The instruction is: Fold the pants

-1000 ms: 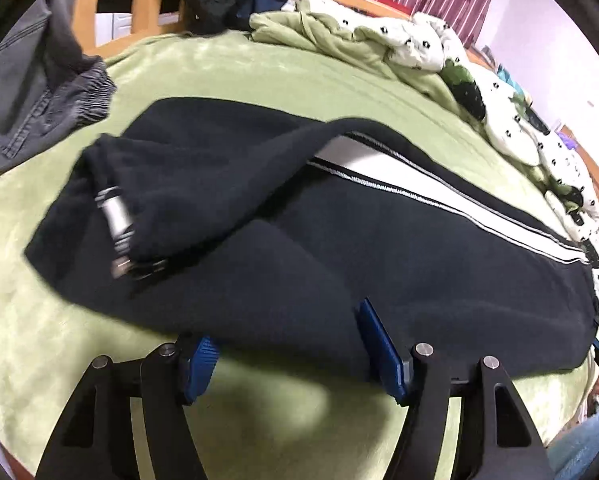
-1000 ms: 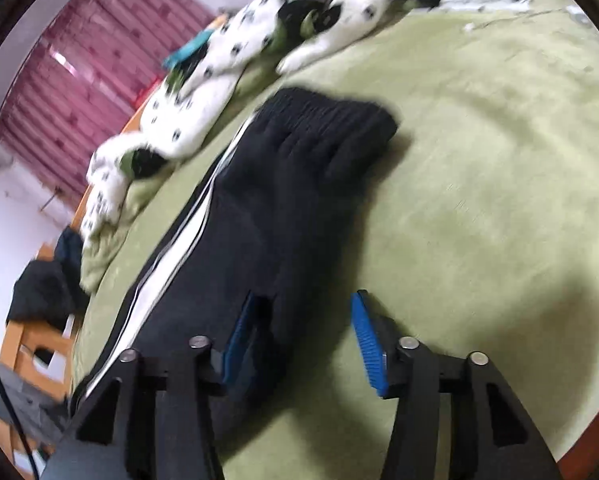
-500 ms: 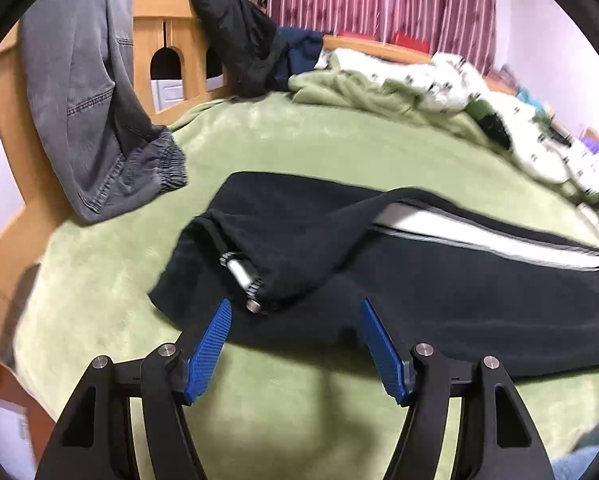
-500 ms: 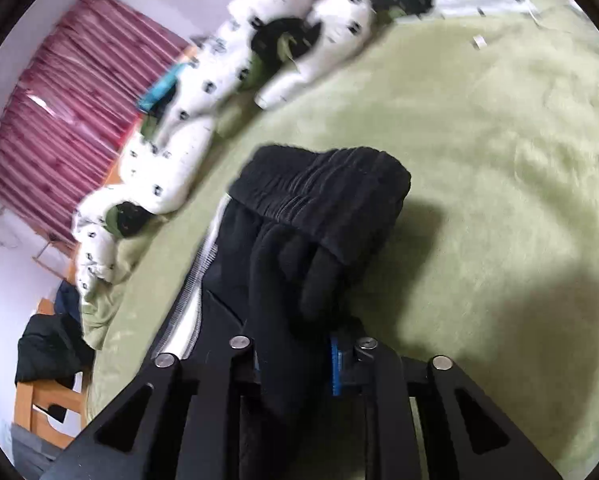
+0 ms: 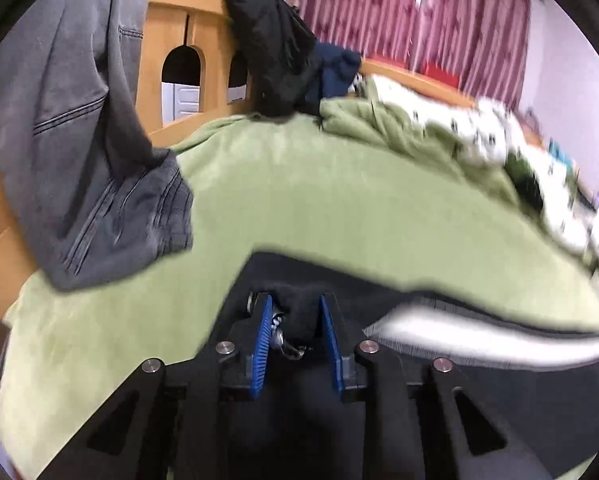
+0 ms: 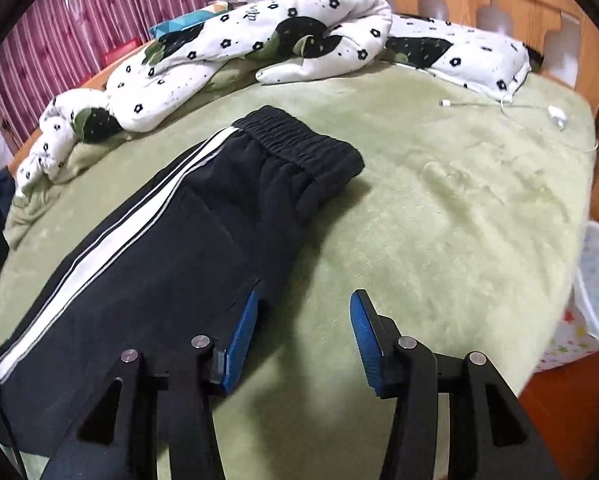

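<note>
On the green blanket (image 6: pixel 439 216) lie black white-striped pants (image 6: pixel 171 240), left tool (image 5: pixel 295 320) closing on their hem, right tool (image 6: pixel 303 320) opening empty.

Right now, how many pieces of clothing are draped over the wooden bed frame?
2 for certain: grey jeans hanging over the near rail, and a black garment over the far board. A navy piece beside it may be a third; others could be hidden.

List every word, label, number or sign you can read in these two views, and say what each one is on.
None can be read.
The floral quilt carries a short line of dark script near its top fold, too small and curved to read.
The black pants show only white stripes, no label.
</note>
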`<action>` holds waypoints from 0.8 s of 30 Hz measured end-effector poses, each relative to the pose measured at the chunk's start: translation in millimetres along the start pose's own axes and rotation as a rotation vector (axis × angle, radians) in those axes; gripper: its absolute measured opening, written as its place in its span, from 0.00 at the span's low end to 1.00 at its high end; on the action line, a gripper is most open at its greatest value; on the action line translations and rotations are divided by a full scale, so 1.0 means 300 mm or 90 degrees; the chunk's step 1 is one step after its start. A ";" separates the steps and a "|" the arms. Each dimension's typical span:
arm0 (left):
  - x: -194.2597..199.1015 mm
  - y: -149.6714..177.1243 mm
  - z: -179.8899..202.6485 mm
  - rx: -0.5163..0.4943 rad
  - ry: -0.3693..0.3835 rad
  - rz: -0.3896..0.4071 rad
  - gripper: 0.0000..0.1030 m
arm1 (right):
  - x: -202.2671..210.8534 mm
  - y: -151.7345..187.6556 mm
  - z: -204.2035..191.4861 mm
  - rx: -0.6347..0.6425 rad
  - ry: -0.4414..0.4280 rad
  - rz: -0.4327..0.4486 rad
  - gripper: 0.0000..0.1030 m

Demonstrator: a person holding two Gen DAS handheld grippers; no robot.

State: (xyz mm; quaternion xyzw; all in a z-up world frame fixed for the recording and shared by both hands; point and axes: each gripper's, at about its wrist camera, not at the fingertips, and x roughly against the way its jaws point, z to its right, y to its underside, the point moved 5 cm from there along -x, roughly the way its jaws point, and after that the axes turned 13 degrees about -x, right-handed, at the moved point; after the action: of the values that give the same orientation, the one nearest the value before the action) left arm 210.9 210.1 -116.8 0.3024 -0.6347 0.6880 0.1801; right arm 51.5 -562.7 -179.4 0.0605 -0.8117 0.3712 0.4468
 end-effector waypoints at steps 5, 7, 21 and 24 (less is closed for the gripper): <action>-0.036 -0.028 -0.045 0.004 0.082 -0.003 0.81 | 0.035 0.060 -0.127 0.018 0.003 0.003 0.46; -0.060 -0.018 -0.028 -0.034 0.075 -0.003 0.81 | 0.034 0.079 -0.179 0.026 -0.001 0.004 0.46; -0.353 -0.070 -0.064 -0.066 0.027 -0.107 0.18 | -0.022 0.190 -0.445 0.101 -0.022 -0.018 0.46; -0.417 -0.014 -0.059 -0.062 0.019 -0.169 0.20 | -0.028 0.174 -0.478 0.115 -0.038 -0.009 0.46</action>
State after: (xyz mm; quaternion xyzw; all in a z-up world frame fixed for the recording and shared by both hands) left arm 304.3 245.2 -194.5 0.3645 -0.6187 0.6311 0.2935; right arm 131.7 -433.0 -167.7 0.1174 -0.7877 0.4376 0.4175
